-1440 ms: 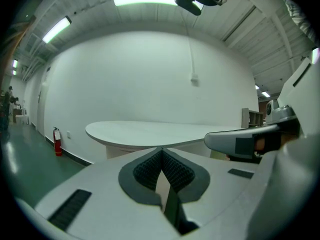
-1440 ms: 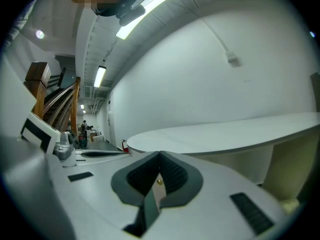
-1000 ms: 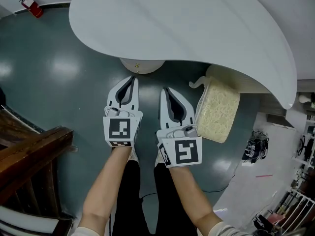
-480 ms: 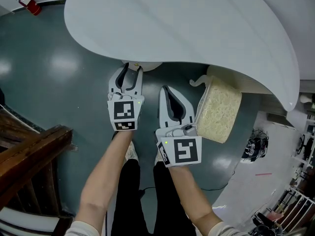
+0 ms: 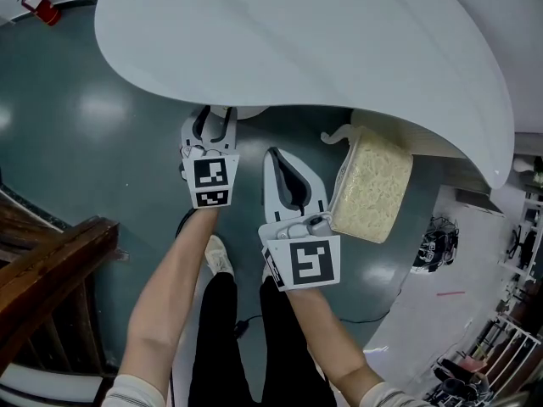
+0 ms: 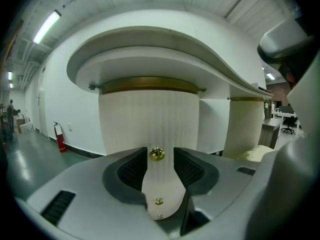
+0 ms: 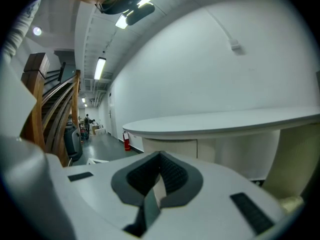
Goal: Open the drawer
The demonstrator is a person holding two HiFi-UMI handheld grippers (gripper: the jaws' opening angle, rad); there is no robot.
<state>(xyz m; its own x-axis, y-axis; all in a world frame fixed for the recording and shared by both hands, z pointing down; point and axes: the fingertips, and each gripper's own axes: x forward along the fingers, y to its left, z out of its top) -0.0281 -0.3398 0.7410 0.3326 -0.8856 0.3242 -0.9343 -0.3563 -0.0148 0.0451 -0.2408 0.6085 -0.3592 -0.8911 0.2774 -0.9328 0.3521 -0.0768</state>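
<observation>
You are holding the left gripper (image 5: 212,119) tucked under the near edge of the white counter (image 5: 322,41). Its jaws have just been opening and are standing wide apart. In the left gripper view, the small brass knob (image 6: 157,154) is sitting between the pads without touching either. That knob is mounted on the ribbed cream drawer front (image 6: 150,116), directly beneath the counter's underside and its brass band.

The right gripper (image 5: 278,161) is hanging beside the left one with its jaws together on nothing. It is just beside the cream textured block (image 5: 373,185) under the counter's right end.

The main risk is the grip. The knob is round, polished and small against those wide pads, so closing before you are fully over it is likely to leave you pinching only its rim. The pads would then be slipping off on the pull.

You are also pointing slightly downward. Pulling along that line instead of straight out from the curved front could be binding the drawer or levering the knob.

A snatched pull may be jerking the left gripper back toward the right one, since the two are close together.
</observation>
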